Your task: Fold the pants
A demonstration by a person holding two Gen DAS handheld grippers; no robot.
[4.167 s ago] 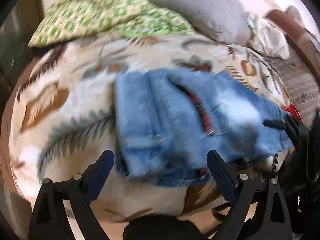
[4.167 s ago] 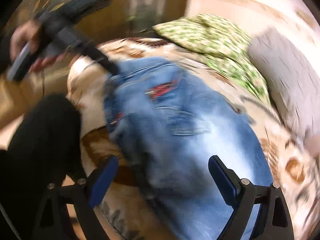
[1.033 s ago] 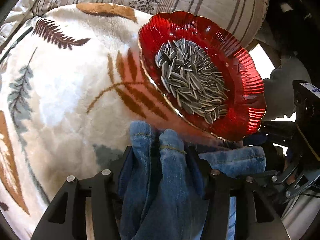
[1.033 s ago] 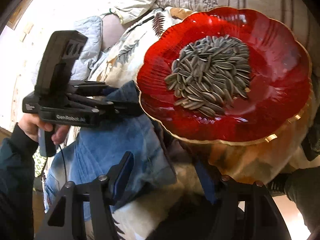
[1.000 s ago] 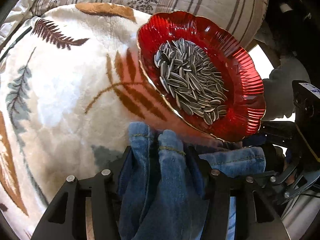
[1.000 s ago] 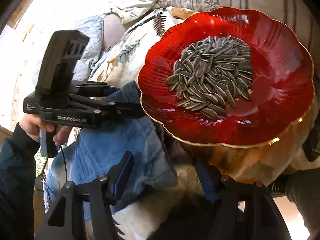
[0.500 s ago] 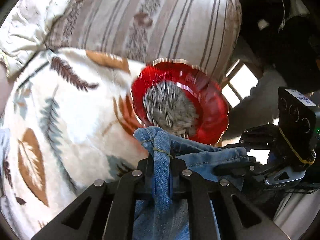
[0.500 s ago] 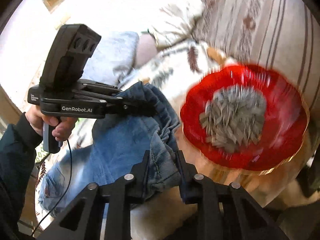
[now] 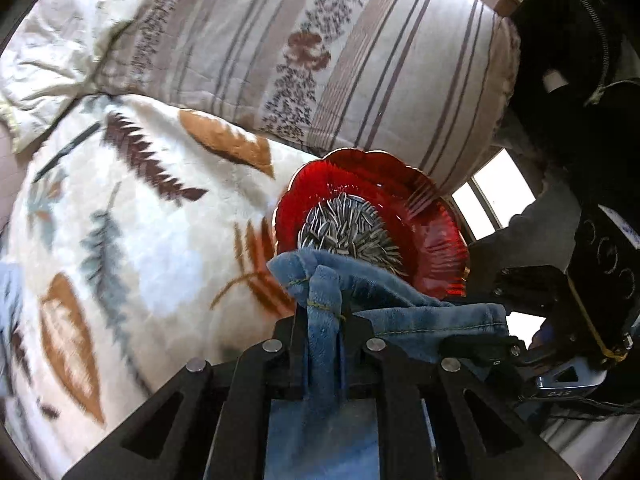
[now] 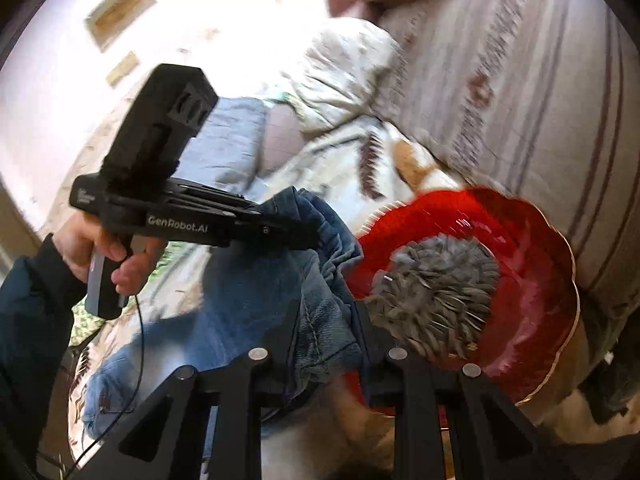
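From my left wrist camera, the left tongs are clamped tight on a bunched hem of the blue jeans, the denim squeezed between the two black arms and rising as a folded ridge above them. From there the hem runs to the right, where the right tongs pinch its other end. Just past the cloth sits a red scalloped dish heaped with striped sunflower seeds, resting on a cream fleece blanket printed with brown and grey leaves. A striped cushion leans behind the dish, and a pale crumpled pillow lies at the upper left. From my right wrist camera, the right tongs stand nearly closed around a thick fold of the jeans, seam and stitching showing between the arms, so they have hold of the fabric. At the left, a person's hand in a dark sleeve grips the handle of the left tongs, whose tips bite into the upper hem. The rest of the jeans hangs down and trails across the blanket toward the lower left. The dish of seeds sits just right of the held hem, somewhat blurred, with the cushion behind it.
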